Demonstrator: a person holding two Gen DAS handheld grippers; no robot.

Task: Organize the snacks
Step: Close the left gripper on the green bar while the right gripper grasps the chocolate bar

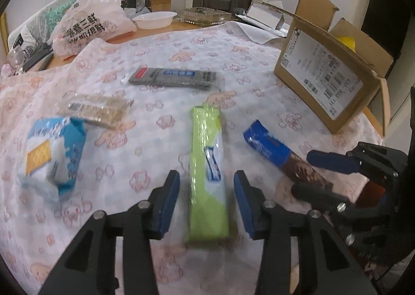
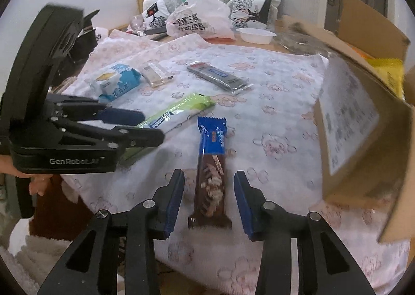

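My left gripper (image 1: 206,192) is open, its fingers on either side of a long green snack pack (image 1: 208,175) lying on the patterned cloth; it shows in the right wrist view (image 2: 153,126). My right gripper (image 2: 208,192) is open around the near end of a blue and brown chocolate bar (image 2: 211,165), also seen in the left wrist view (image 1: 277,157). A blue and white cracker pack (image 1: 52,154), a clear pack of cereal bars (image 1: 96,108) and a dark grey pack (image 1: 172,78) lie farther back.
An open cardboard box (image 1: 334,71) stands at the right, close to the right gripper (image 1: 308,173). Plastic bags (image 1: 90,25), a white bowl (image 1: 154,19) and a glass dish (image 1: 202,15) sit at the table's far side. The table's near edge lies just under my right gripper.
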